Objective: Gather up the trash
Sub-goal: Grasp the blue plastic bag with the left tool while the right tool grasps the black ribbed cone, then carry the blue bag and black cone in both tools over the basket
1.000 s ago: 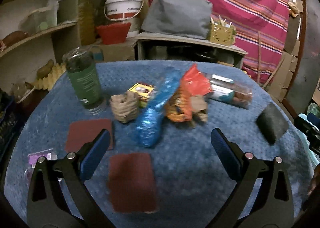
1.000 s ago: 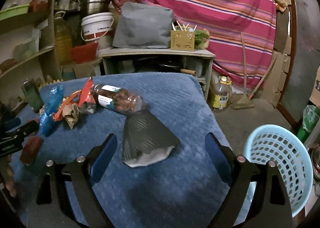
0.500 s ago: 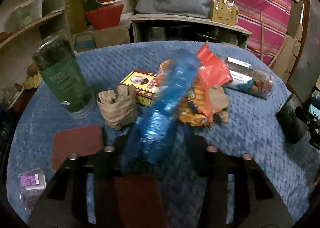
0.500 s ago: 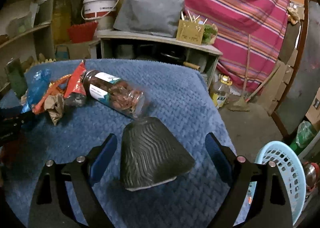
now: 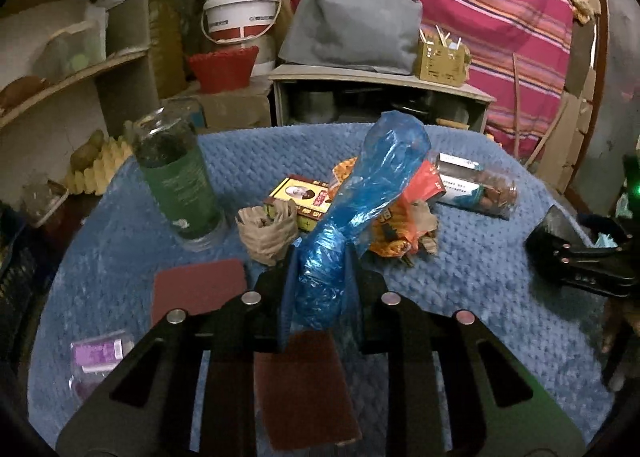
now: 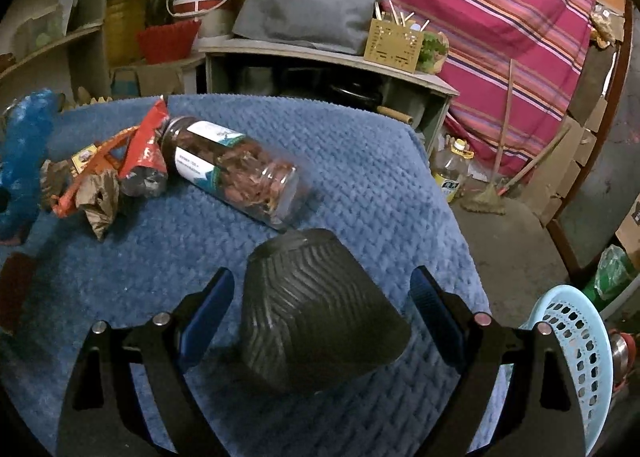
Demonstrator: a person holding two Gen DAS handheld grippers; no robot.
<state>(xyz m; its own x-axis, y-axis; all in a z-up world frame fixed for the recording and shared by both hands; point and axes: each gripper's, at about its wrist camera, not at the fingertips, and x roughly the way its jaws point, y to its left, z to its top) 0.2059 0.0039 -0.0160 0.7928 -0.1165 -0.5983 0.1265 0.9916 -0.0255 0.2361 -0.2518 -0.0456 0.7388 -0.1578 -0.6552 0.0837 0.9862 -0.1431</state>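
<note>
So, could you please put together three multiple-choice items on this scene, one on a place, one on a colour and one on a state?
1. Where is the light blue basket?
A. on the blue cloth
B. down beside the table, right of the right gripper
C. on the shelf

2. What colour is the plastic bag in the left gripper?
A. blue
B. yellow
C. white

3. How does the right gripper stand at the black ribbed cup?
A. clamped on it
B. open, cup between its fingers
C. far from it

Answers: 1 B, it sits below the table edge. 2 A, crinkled blue plastic. 3 B, gaps show on both sides.
</note>
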